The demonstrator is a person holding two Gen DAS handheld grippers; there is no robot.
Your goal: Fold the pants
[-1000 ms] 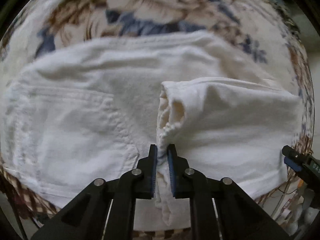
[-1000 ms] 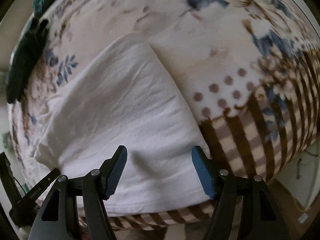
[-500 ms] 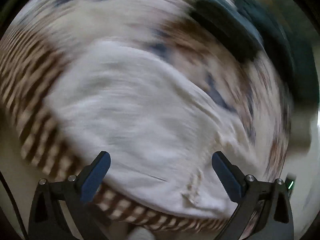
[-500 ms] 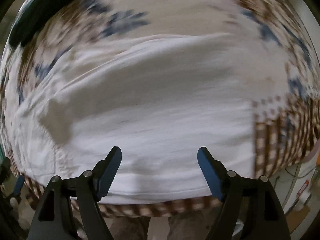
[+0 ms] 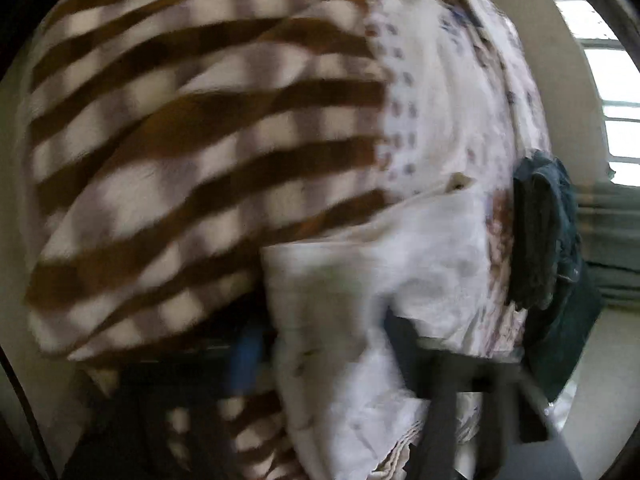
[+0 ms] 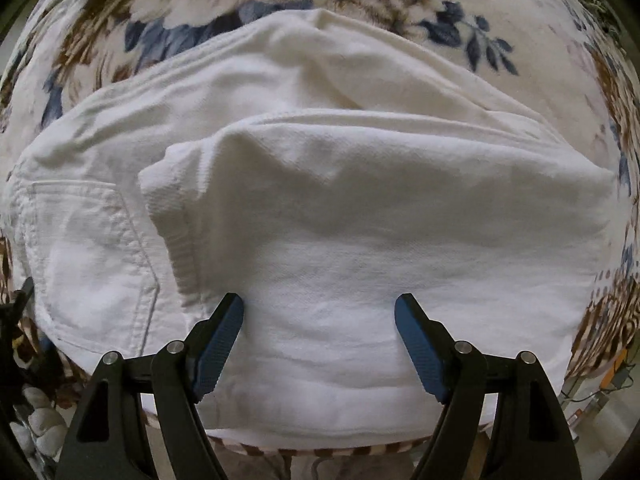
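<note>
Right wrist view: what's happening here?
A person with tongs in each hand is folding white pants on a floral blanket. The pants lie folded over, back pocket showing at the left. The right tongs hover open just over the near edge, gripping nothing. The left tongs' view is motion-blurred; white cloth shows between its fingers, but whether they hold it is unclear. A dark garment lies farther off.

pants [image 6: 320, 220] laid on blanket [image 6: 400, 8] | leg folded over seat | pocket [image 6: 92, 256] at left | right gripper [image 6: 319, 344] held above near edge
</note>
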